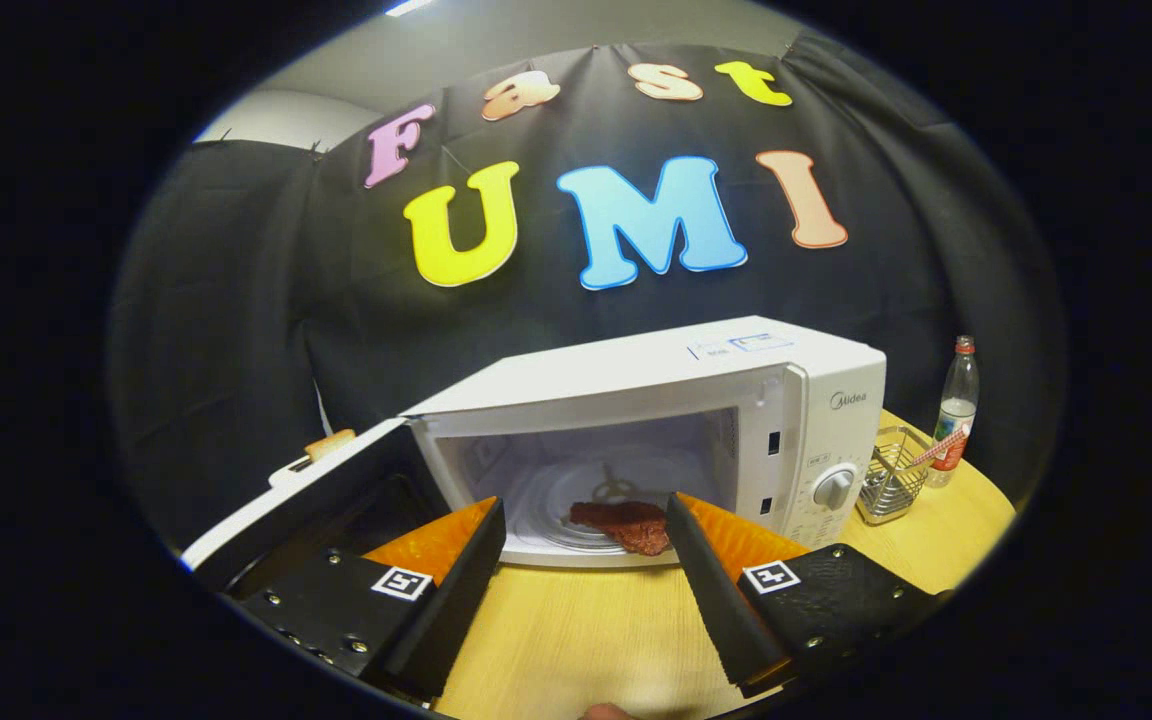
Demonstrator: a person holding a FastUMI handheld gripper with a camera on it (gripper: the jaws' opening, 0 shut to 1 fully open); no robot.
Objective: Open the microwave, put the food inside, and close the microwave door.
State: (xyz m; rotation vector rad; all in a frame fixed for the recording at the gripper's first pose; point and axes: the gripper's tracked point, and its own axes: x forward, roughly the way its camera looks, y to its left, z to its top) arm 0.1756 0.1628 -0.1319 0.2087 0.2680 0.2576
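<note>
A white microwave (656, 380) stands on the wooden table (586, 630) with its door (326, 490) swung wide open to the left. A dark red-brown piece of food (624, 524) lies on the glass turntable (556, 510) inside the cavity. My gripper (586, 515) is open, its two fingers spread apart in front of the cavity mouth. The food sits just ahead of the fingertips, between them, and neither finger touches it. The right fingertip (681, 520) stands close to the food's right end.
The microwave's control panel with a round knob (834, 487) is on its right side. A wire basket (891, 480) and a plastic bottle (954, 410) stand on the table right of the microwave. Bare tabletop lies under the fingers.
</note>
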